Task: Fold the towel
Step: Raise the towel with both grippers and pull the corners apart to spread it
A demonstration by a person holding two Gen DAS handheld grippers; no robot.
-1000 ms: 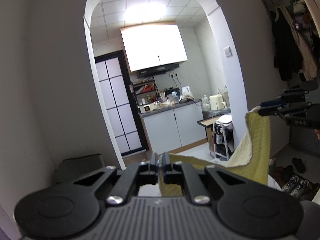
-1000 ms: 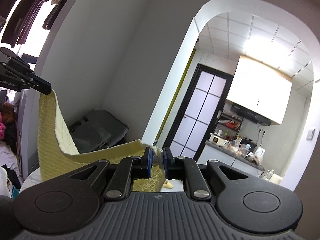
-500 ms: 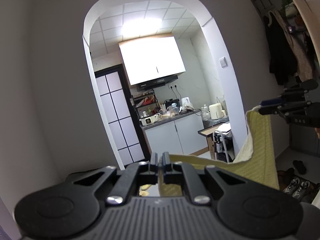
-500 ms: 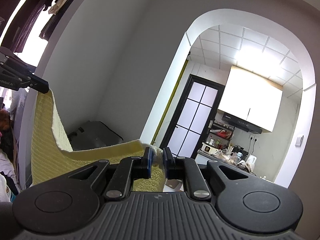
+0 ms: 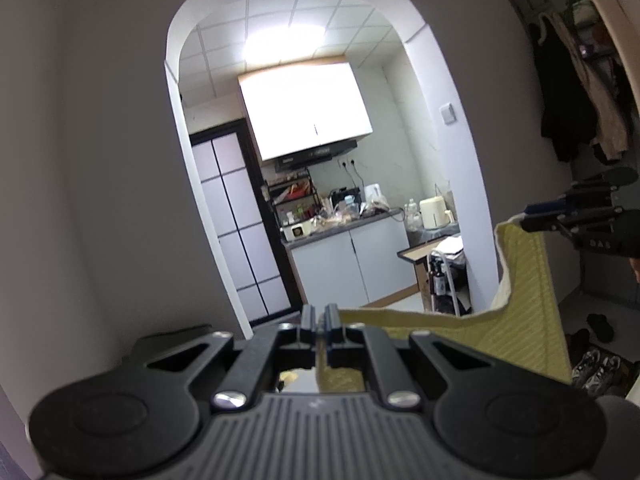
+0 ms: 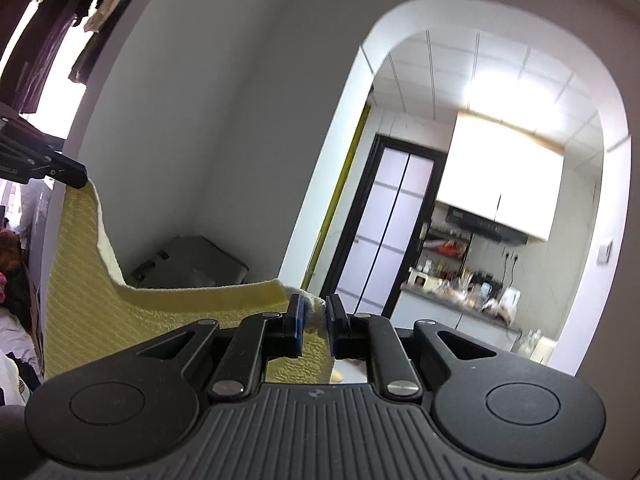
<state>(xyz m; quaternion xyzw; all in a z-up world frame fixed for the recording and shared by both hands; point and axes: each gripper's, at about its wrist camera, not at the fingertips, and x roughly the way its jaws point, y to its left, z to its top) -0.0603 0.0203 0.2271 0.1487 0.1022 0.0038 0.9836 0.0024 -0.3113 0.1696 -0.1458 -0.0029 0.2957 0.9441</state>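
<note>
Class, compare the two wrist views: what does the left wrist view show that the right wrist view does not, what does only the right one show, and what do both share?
Only the left wrist view shows coats hanging on the right wall and shoes on the floor. Only the right wrist view shows a dark grey case in the corner. Both show the yellow towel held up in the air, pinched by the left tongs and the right tongs, with the arch and kitchen beyond.

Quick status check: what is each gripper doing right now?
Left gripper: closed on one corner of the yellow towel.
Right gripper: closed on another corner of the same towel, which hangs between the two.
</note>
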